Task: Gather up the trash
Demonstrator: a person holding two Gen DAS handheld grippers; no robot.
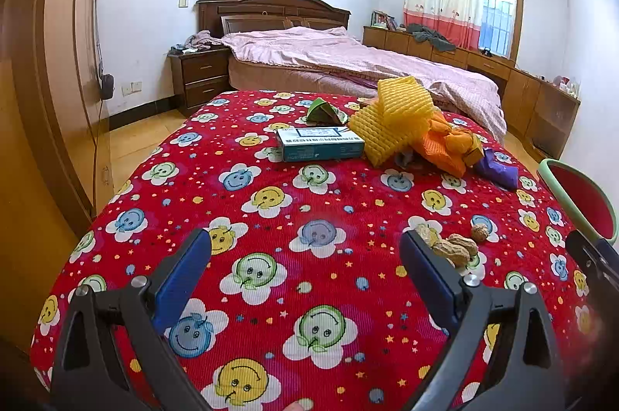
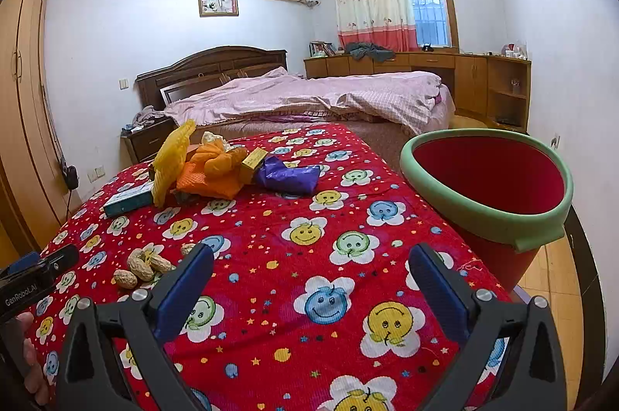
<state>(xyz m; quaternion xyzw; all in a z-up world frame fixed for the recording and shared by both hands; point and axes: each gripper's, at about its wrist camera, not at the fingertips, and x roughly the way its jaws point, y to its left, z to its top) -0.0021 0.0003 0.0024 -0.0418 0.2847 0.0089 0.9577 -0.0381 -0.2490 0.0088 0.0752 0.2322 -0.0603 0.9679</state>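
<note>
1. Your left claw [image 1: 305, 256] sits released at the bottom of the left view, its blue pads spread wide over the red quilt [image 1: 271, 179] and holding nothing. That wide spread suits the peanuts [image 1: 454, 246], which lie just past its right pad, low and right of centre.
2. Your right claw [image 2: 309, 272] is likewise released and empty at the bottom of the right view. It hovers between the peanuts at lower left and the bin [image 2: 491, 179] at right, so either is a short reach by my judgement.
3. The rest of the trash is piled in the middle of the left view: a box [image 1: 321, 143], yellow foam netting [image 1: 390, 119] leaning over an orange bag [image 1: 445, 144], a purple wrapper [image 1: 499, 171] at the pile's right end, and a green wrapper [image 1: 323, 111] behind the box.
4. The bin stands at the quilt's right edge, tilted so its mouth faces you, likely so trash can be dropped in easily.
5. The bin's red inside shows nothing in it as far as the right view reaches; its bottom is hidden. Collection looks not yet started.
</note>
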